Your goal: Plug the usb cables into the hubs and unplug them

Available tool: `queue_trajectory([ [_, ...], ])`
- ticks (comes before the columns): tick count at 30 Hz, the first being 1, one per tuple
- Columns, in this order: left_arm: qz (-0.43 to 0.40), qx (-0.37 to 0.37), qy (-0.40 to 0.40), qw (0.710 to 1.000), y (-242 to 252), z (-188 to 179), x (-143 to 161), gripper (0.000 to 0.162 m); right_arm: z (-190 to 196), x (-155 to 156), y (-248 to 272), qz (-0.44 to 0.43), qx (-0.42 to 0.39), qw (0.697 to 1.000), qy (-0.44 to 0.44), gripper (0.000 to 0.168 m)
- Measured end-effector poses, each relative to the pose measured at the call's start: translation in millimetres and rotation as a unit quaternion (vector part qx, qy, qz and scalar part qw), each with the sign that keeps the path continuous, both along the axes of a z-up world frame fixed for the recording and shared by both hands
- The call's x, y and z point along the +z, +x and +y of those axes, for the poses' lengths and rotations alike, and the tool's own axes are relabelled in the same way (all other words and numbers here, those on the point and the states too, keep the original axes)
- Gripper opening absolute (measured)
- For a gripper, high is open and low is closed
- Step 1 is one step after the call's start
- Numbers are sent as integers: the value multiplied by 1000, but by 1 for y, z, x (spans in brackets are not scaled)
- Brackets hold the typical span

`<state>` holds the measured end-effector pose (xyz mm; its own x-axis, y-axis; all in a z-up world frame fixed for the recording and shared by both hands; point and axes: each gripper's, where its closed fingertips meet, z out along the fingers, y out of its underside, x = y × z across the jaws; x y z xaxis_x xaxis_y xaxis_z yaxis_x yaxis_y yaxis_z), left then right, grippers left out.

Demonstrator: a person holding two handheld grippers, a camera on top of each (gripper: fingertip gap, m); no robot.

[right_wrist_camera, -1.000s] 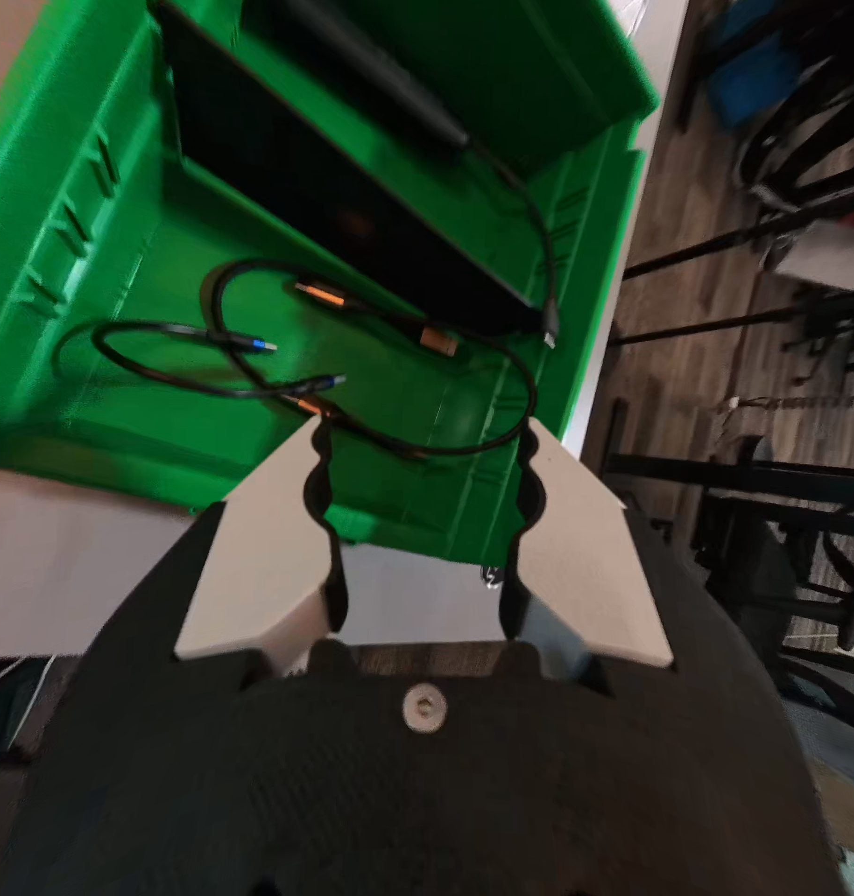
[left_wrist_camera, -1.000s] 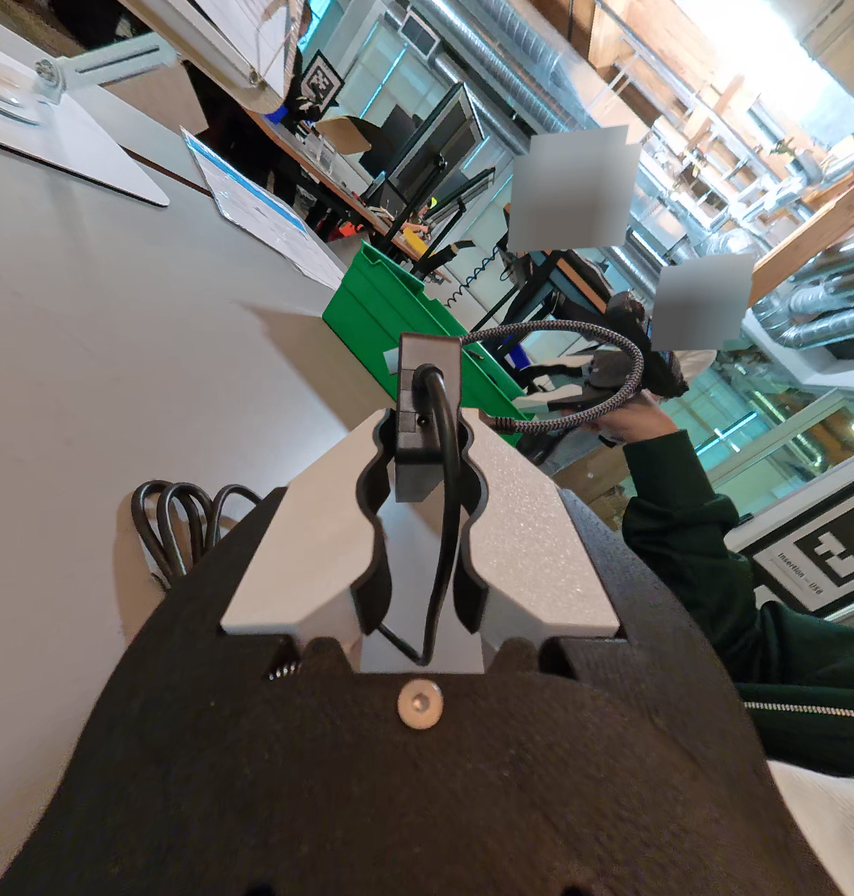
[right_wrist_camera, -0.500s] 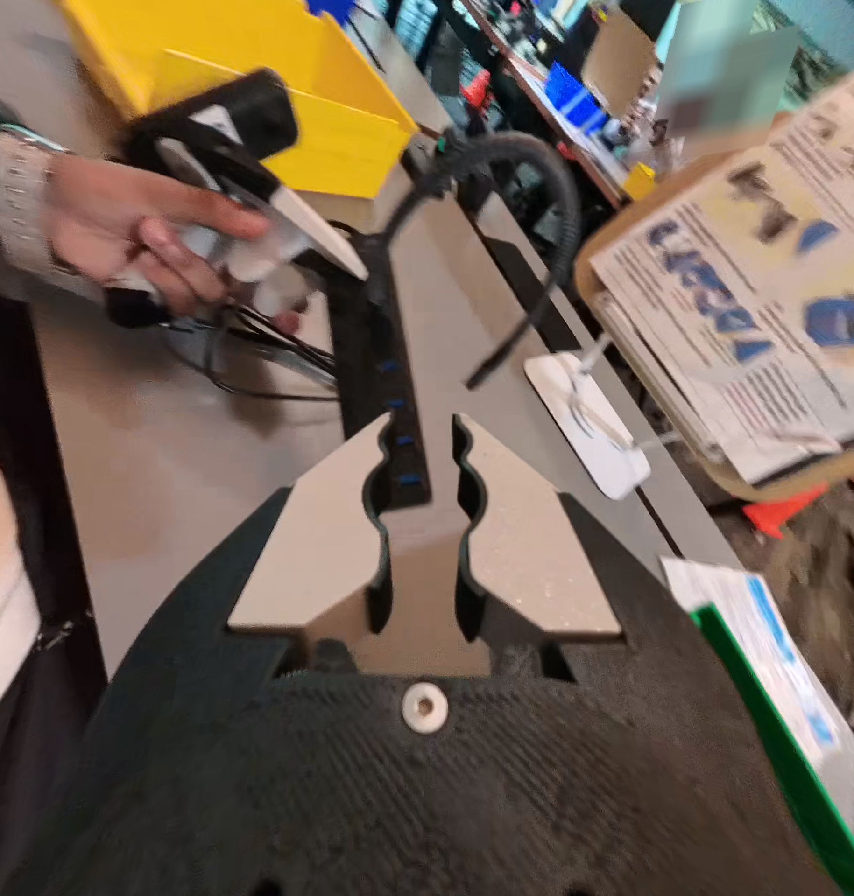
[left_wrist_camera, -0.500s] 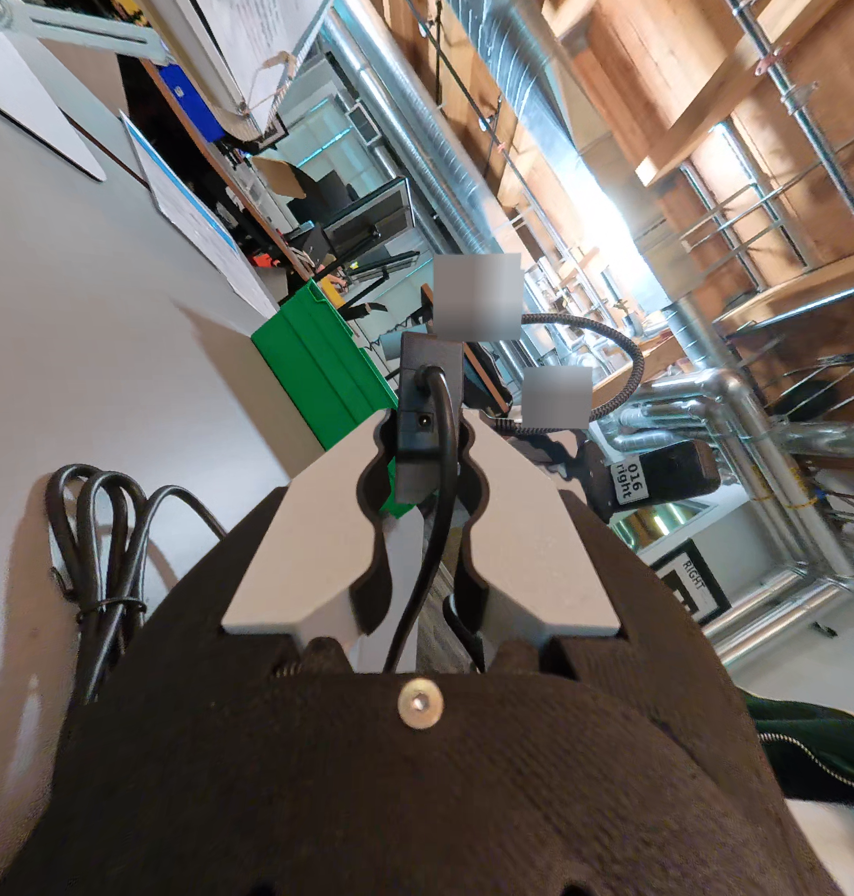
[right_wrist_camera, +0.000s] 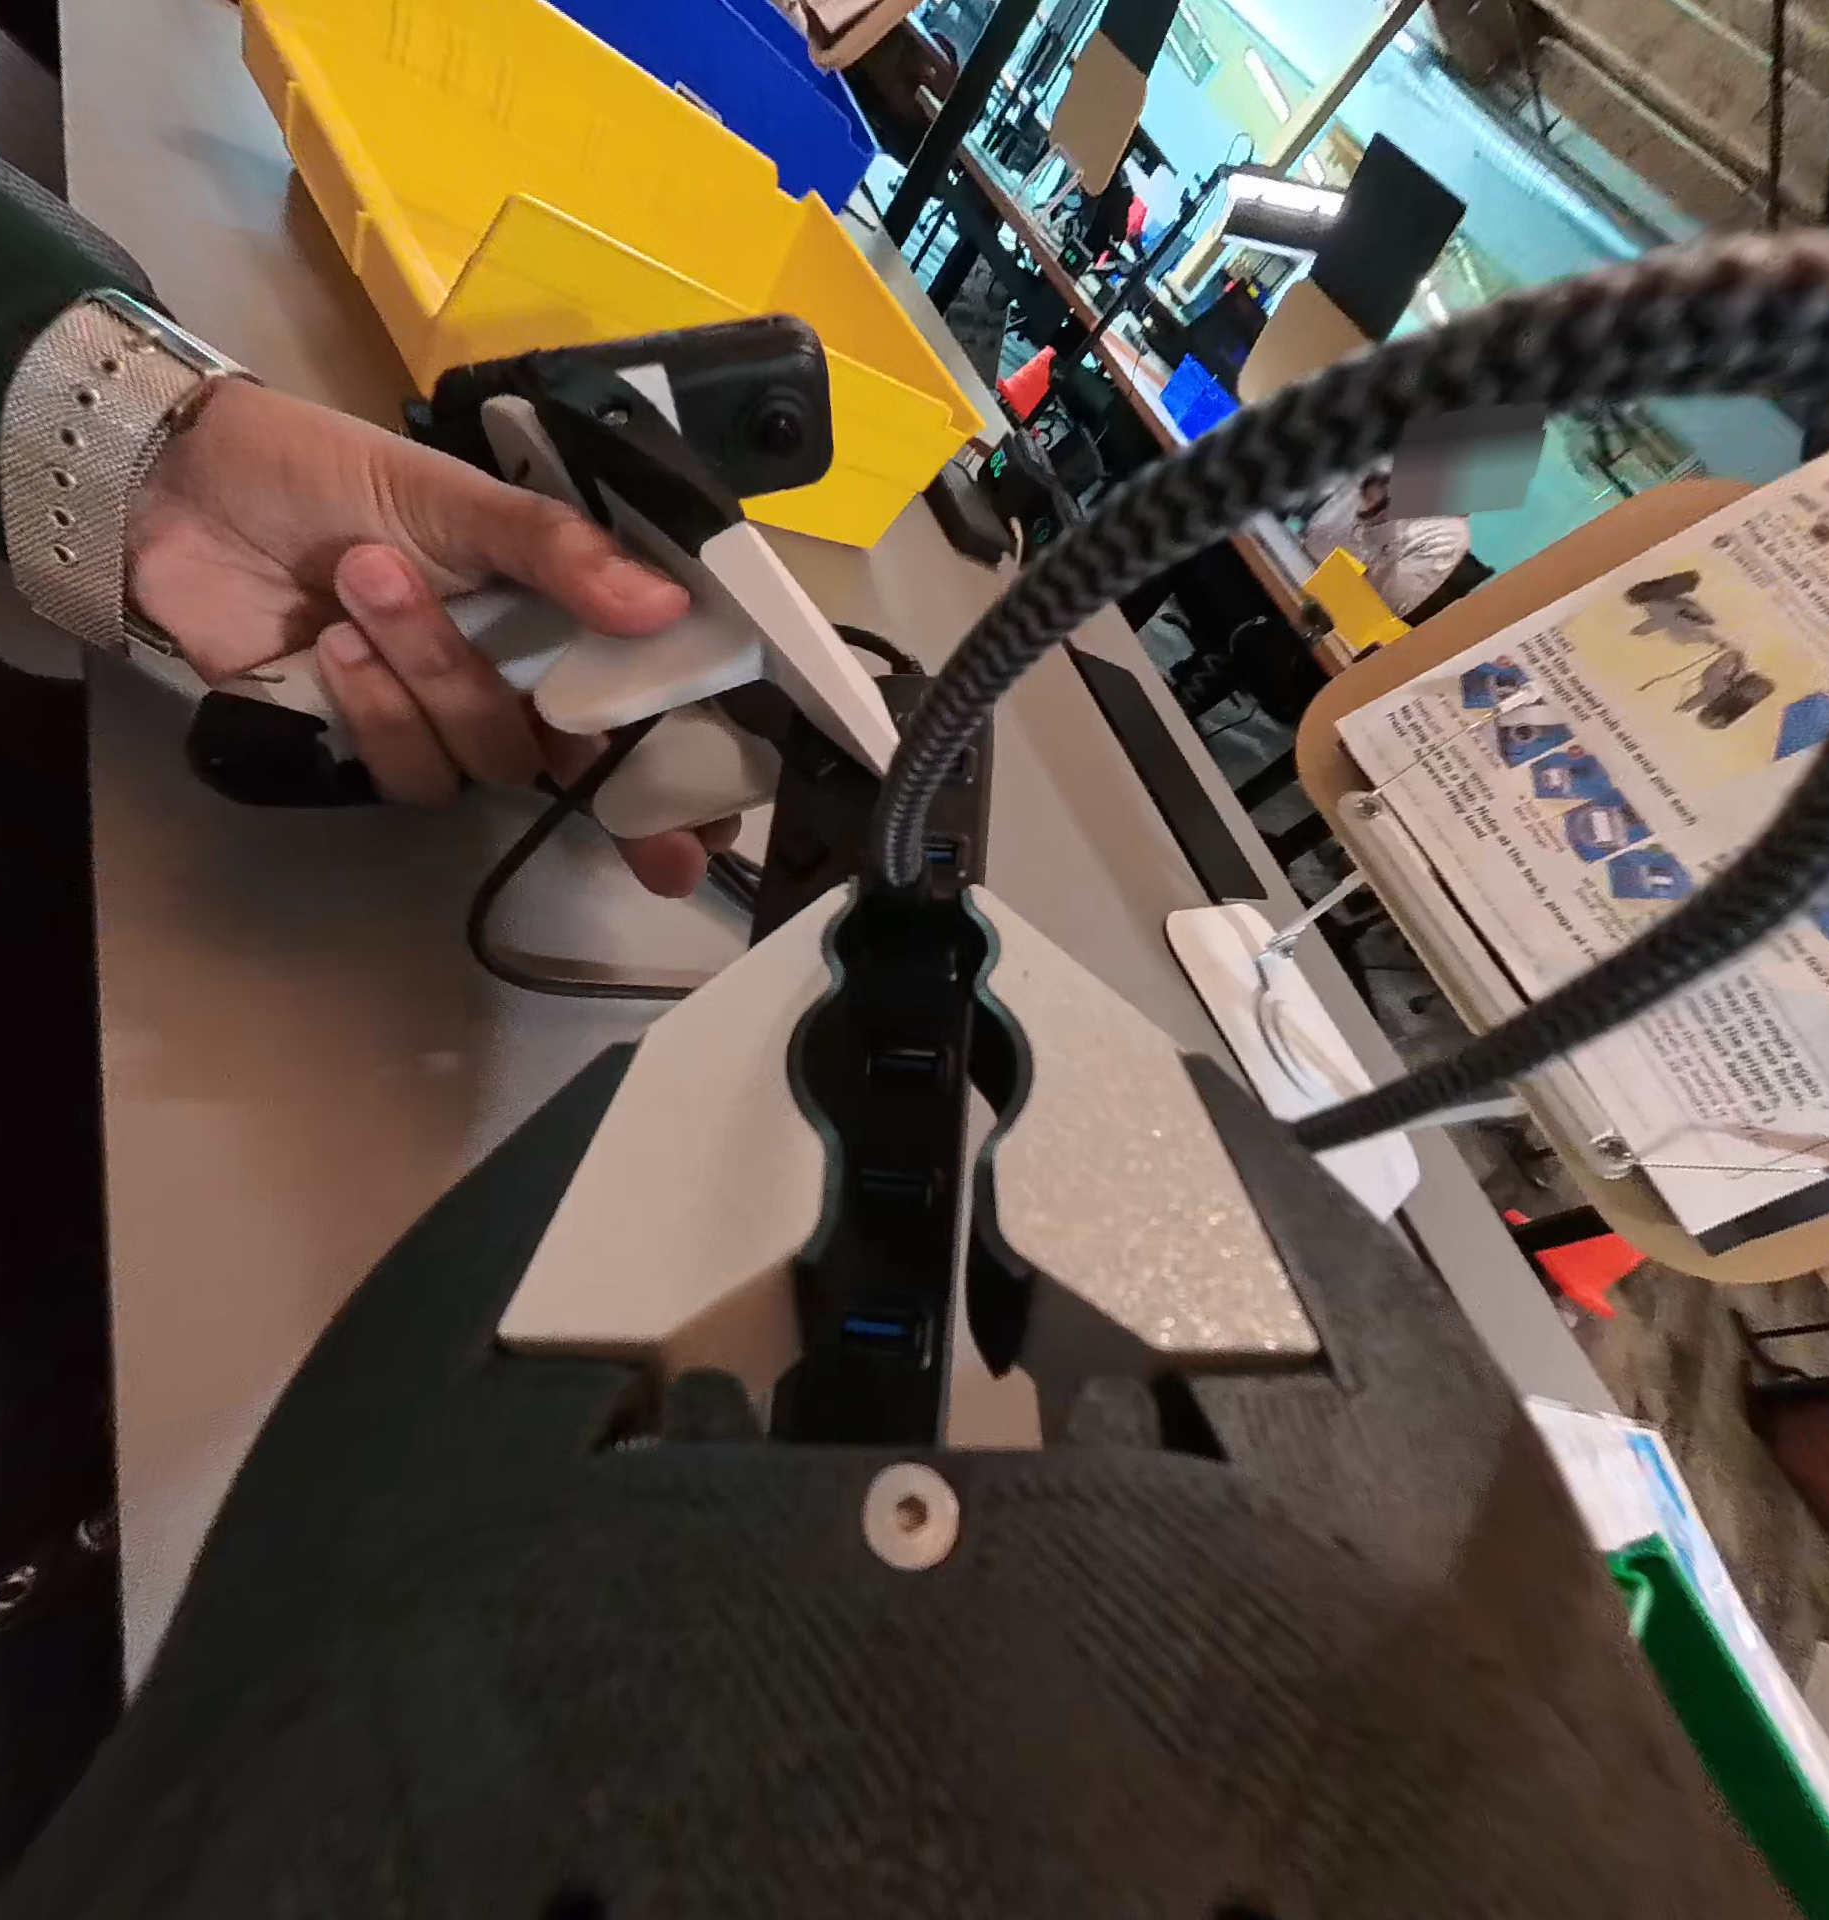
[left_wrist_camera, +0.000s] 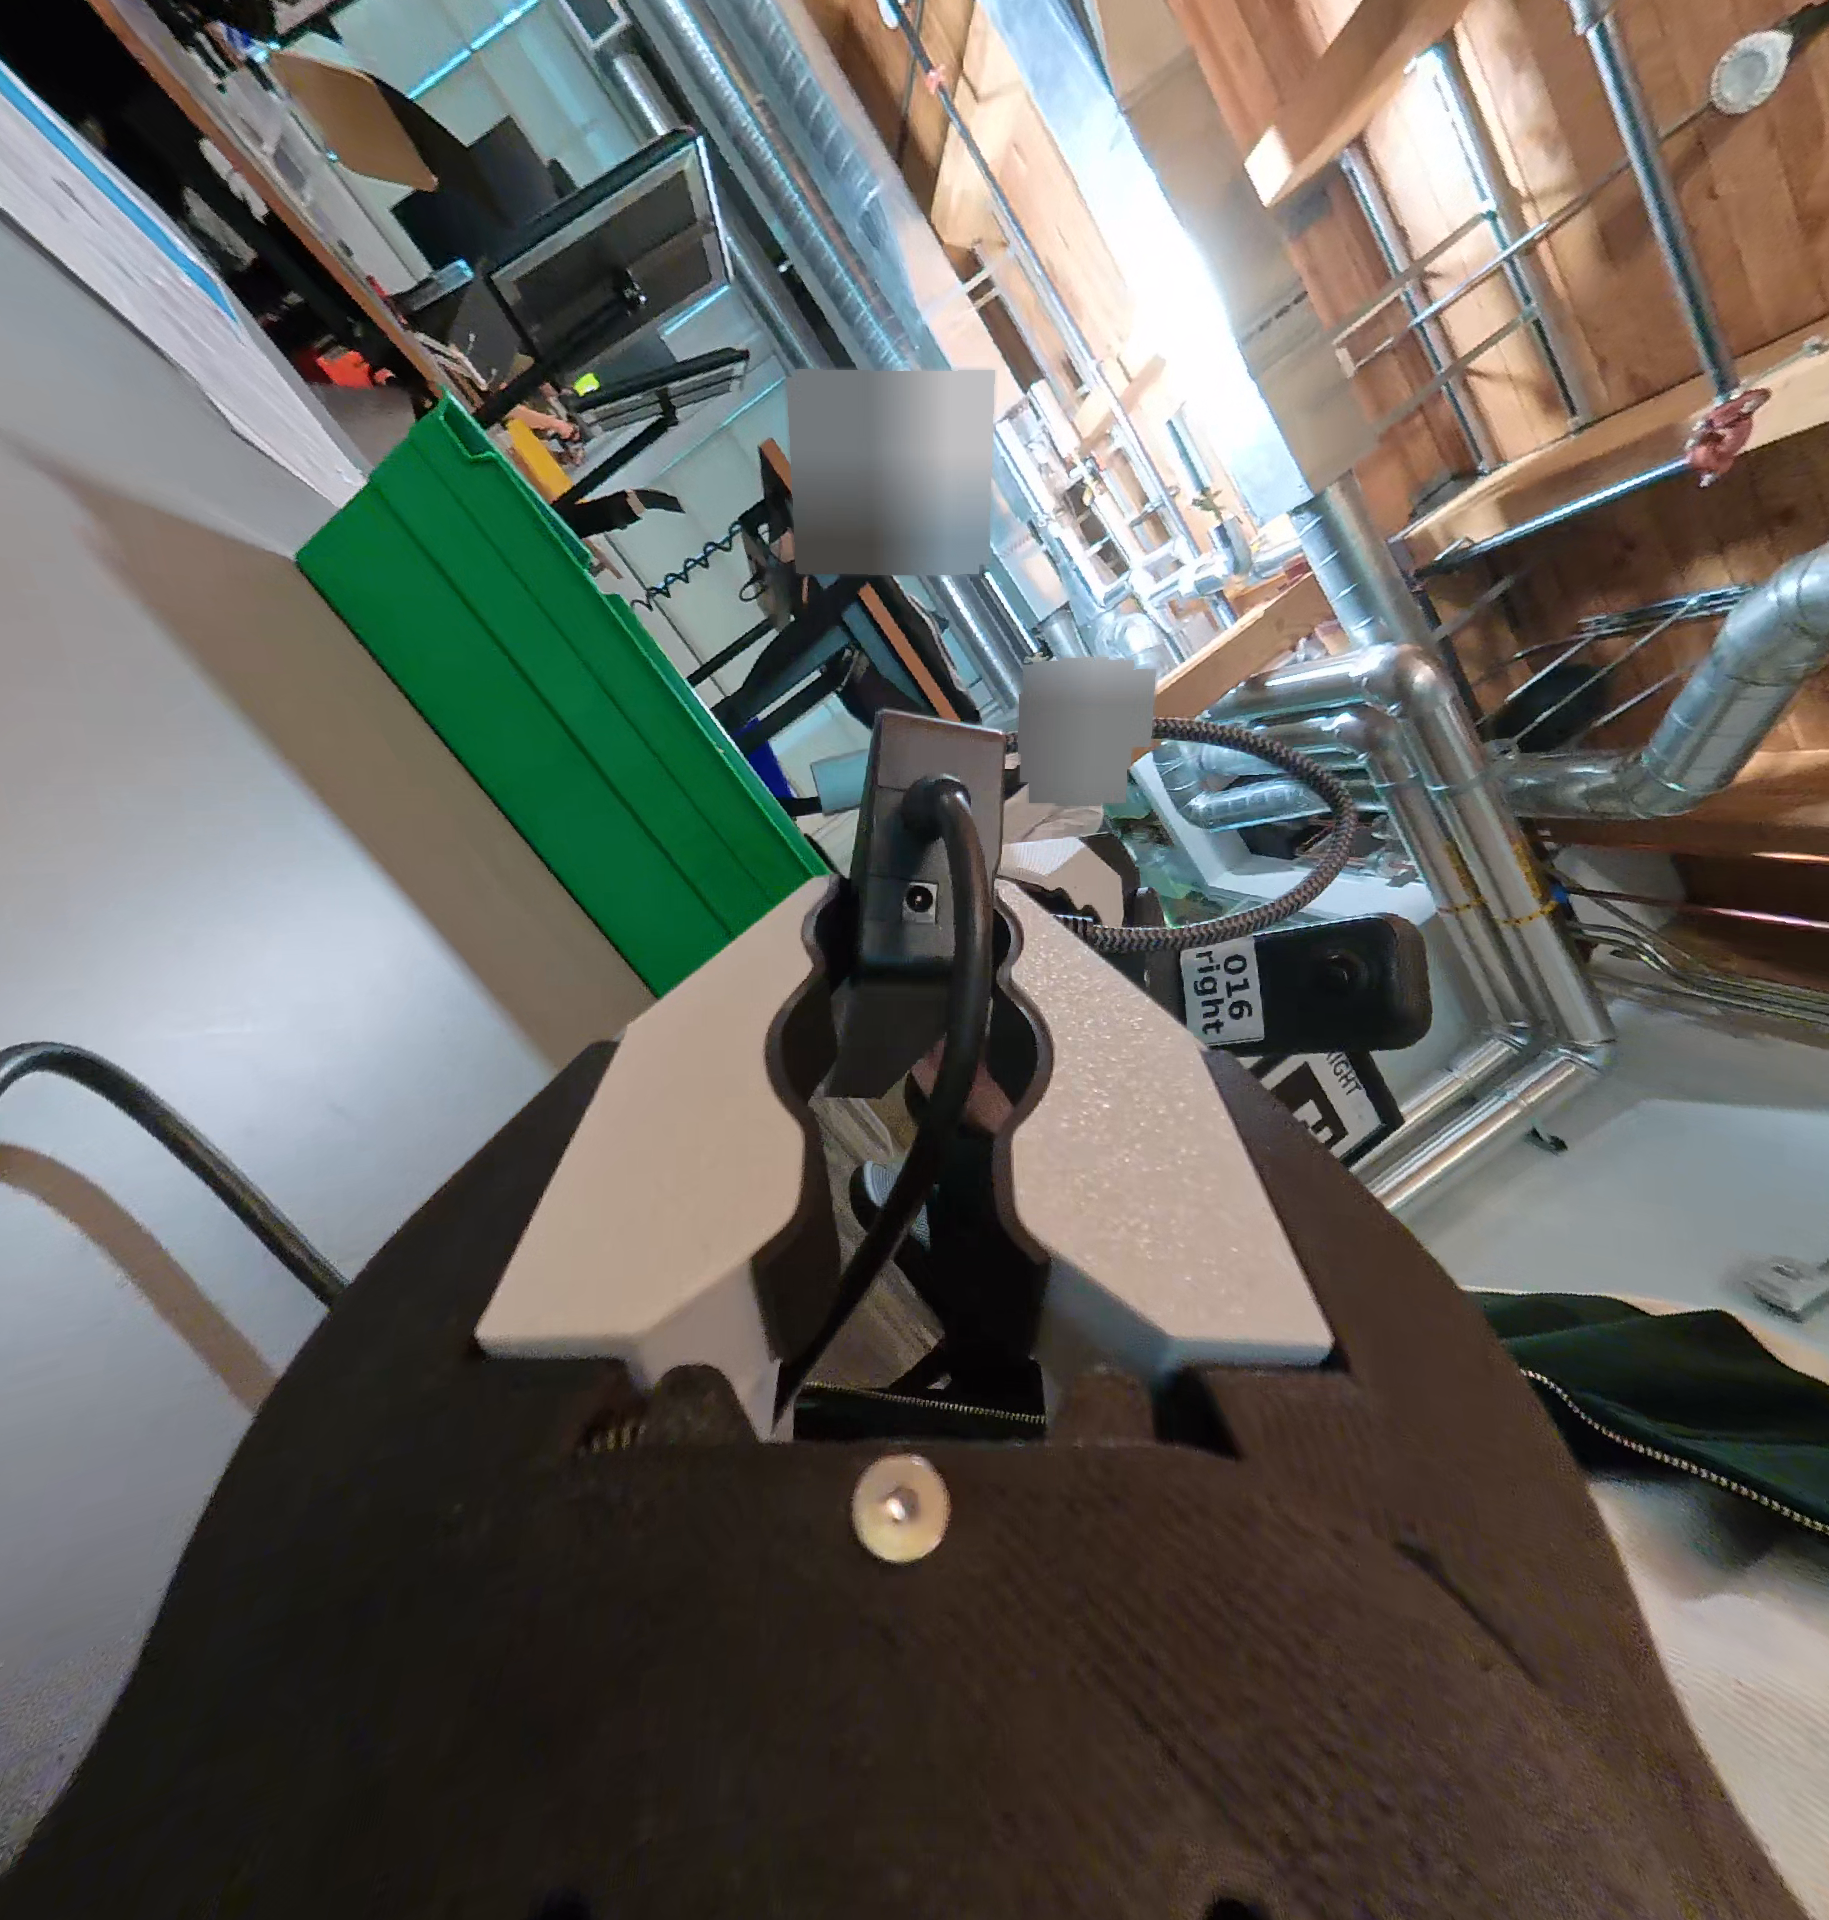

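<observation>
My left gripper is shut on one end of a long black USB hub and holds it up off the table. A black power cable leaves that end of the hub. In the right wrist view the hub runs between my fingers. My right gripper is closed on the plug of a braided grey USB cable seated in the hub. The cable arcs up and right to a free end. The left gripper and a hand show at the hub's far end.
A green bin stands on the grey table beyond the hub. A yellow bin and a blue bin lie at the far left. A clipboard with an instruction sheet stands on a white base at the right.
My right gripper swung from above the green bin, open, round to the hub and closed on the braided cable's plug. My left gripper tilted up, still holding the hub.
</observation>
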<state>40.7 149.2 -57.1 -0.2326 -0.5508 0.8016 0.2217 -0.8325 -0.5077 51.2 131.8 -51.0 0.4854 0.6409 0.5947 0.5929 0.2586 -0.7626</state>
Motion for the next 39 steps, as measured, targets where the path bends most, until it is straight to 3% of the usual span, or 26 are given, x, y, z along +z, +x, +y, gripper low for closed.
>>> queue_trajectory([
  [5,-30,13,19,999,-4,-2,10,25,-1,7,-4,-1,-15,1000,24,15],
  [10,-29,42,16,999,-6,4,10,42,4,12,-4,25,-46,998,18,15],
  [13,-15,90,50,995,-11,11,12,53,8,11,-3,29,-67,997,14,16],
  [20,-8,198,128,972,-33,24,29,55,18,15,17,87,-102,991,-5,15],
  [22,43,251,173,951,-34,27,27,56,22,16,25,118,-113,986,-16,15],
  [26,102,369,337,860,-38,10,44,50,32,2,39,159,-132,977,-50,15],
  [28,95,345,403,842,-24,-13,47,27,36,-6,45,173,-136,973,-65,15],
  [30,101,283,375,877,-6,-25,34,26,38,-7,49,203,-130,968,-75,15],
  [34,78,120,213,967,21,-39,6,26,36,-4,51,261,-109,955,-87,15],
  [36,98,88,162,978,25,-35,-8,18,35,-5,49,260,-105,956,-83,15],
  [39,193,110,139,965,27,-16,-40,24,33,-4,43,240,-107,963,-63,15],
])
